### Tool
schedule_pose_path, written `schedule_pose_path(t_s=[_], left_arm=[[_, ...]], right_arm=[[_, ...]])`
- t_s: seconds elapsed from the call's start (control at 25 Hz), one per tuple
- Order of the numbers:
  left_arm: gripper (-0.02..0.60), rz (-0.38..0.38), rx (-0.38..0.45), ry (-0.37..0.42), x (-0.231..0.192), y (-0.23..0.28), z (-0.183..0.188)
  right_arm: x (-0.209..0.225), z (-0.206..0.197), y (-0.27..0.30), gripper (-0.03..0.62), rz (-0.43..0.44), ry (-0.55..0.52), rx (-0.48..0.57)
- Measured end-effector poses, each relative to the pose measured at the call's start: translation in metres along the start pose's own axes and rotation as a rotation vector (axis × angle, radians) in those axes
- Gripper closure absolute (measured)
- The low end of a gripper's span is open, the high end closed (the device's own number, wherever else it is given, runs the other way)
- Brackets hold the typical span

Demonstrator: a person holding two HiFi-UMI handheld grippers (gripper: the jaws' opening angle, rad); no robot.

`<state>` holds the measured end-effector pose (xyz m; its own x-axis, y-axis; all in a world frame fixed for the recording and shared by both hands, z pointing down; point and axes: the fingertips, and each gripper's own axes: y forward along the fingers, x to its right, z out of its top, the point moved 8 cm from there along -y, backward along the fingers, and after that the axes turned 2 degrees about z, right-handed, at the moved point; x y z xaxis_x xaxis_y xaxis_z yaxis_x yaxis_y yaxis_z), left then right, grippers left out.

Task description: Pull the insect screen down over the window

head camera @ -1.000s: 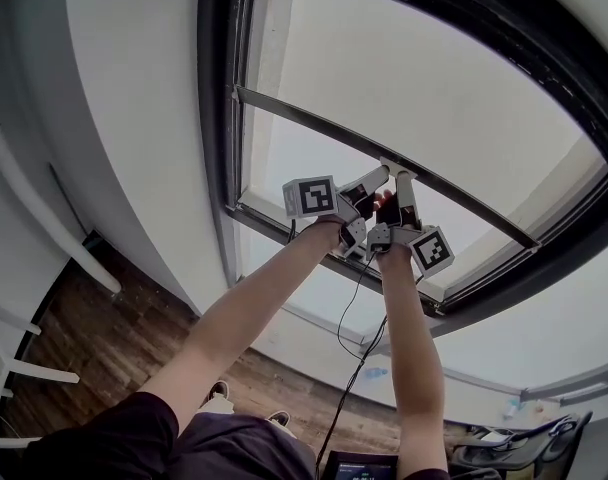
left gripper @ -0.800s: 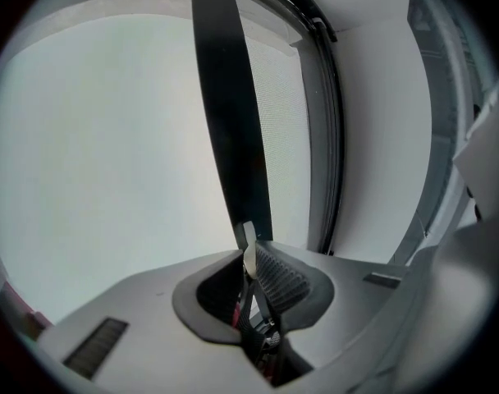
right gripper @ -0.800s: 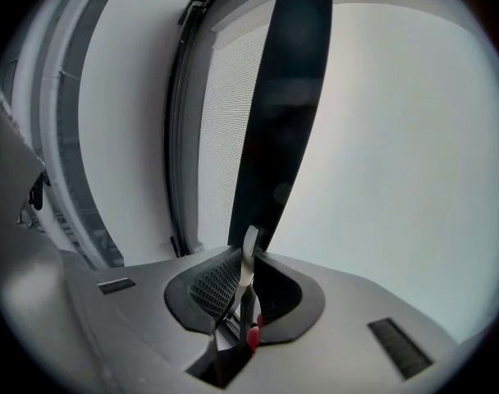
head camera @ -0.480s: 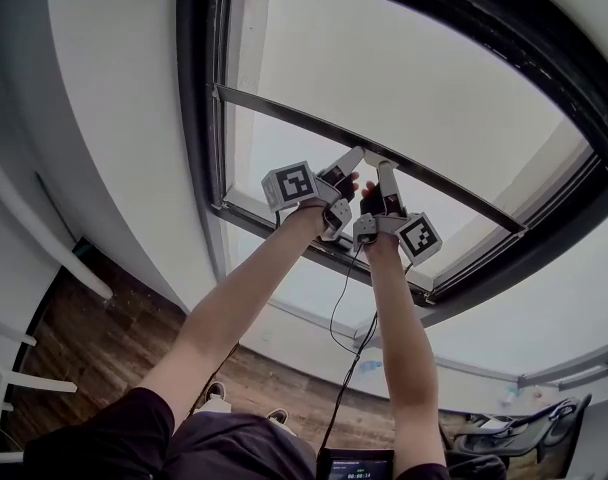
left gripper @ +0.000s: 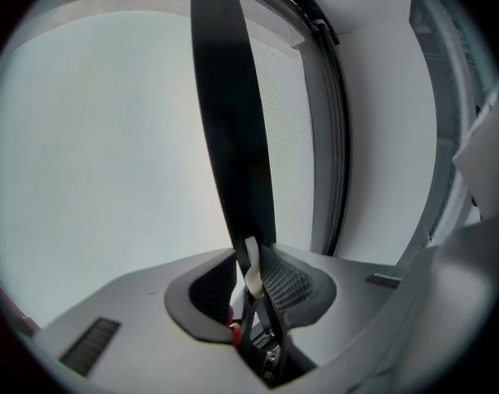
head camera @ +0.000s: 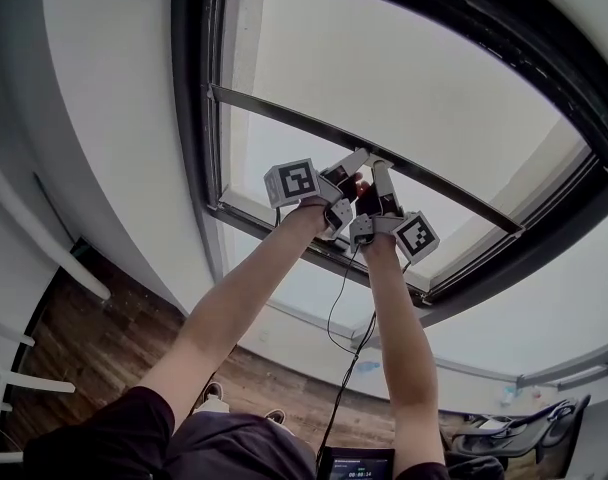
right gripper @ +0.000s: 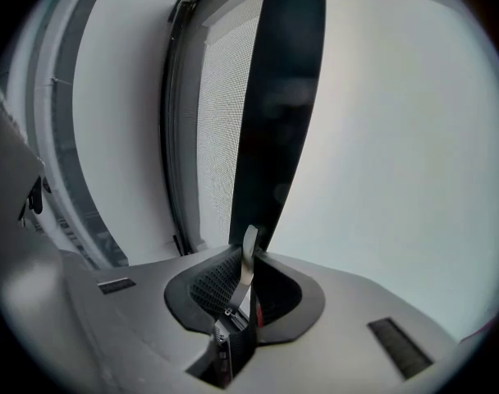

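The insect screen's dark pull bar (head camera: 274, 113) runs slantwise across the window, with fine mesh (left gripper: 286, 121) above it. Both grippers reach up to the bar's middle, side by side. My left gripper (head camera: 359, 158) has just been opening. The bar (left gripper: 229, 121) and a small white tab (left gripper: 251, 261) still stand between its jaws, which no longer clamp them. My right gripper (head camera: 377, 168) is shut on the bar (right gripper: 278, 113), whose lower edge sits pinched between the pads (right gripper: 221, 286).
The black window frame (head camera: 189, 118) borders the opening, with its sill (head camera: 284, 230) just below the hands. A cable (head camera: 339, 318) hangs from the grippers towards the wooden floor (head camera: 104, 338). A white rail (head camera: 44, 238) is at the left, a chair (head camera: 524, 443) at the lower right.
The head view has shifted a little to the left. Both grippers stay at the same spot on the bar, and the bar keeps its height in the window.
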<state>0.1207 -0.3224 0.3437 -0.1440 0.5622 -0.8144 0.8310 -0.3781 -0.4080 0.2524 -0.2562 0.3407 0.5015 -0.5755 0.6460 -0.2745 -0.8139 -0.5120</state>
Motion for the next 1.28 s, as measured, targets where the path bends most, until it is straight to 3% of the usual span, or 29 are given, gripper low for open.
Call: schedule_pose_path(t_s=[0.4, 0.52, 0.68, 0.76, 0.84, 0.92, 1.04, 1.12, 1.28], left_arm=[[0.489, -0.004, 0.018, 0.023, 0.0, 0.0, 0.002], [0.491, -0.002, 0.026, 0.012, 0.0, -0.001, -0.001], [0.491, -0.02, 0.028, 0.017, -0.003, -0.002, 0.005], [0.492, -0.044, 0.018, 0.011, -0.005, -0.003, 0.006], [0.492, -0.054, 0.002, -0.017, -0.006, -0.003, 0.002], [0.492, -0.048, -0.026, -0.076, -0.007, -0.003, -0.003], [0.494, -0.03, -0.042, -0.146, -0.009, -0.005, 0.005], [0.494, -0.042, -0.032, -0.083, -0.008, -0.006, 0.016], [0.494, -0.051, -0.016, 0.018, -0.01, -0.005, 0.012]], right_arm=[[-0.005, 0.004, 0.005, 0.548, 0.049, -0.046, -0.086], [-0.005, 0.007, 0.0, 0.546, 0.005, -0.073, -0.097], [0.0, 0.011, -0.002, 0.545, 0.015, -0.025, -0.072], [-0.003, 0.011, 0.001, 0.543, 0.019, -0.074, -0.096], [-0.008, 0.013, 0.0, 0.543, -0.005, -0.115, -0.101], [-0.008, 0.012, -0.002, 0.543, -0.014, -0.088, -0.072], [-0.01, 0.009, 0.016, 0.545, 0.1, -0.087, -0.069], [-0.006, 0.007, 0.02, 0.545, 0.096, -0.061, -0.082], [0.0, 0.008, 0.002, 0.545, -0.002, -0.008, -0.093]])
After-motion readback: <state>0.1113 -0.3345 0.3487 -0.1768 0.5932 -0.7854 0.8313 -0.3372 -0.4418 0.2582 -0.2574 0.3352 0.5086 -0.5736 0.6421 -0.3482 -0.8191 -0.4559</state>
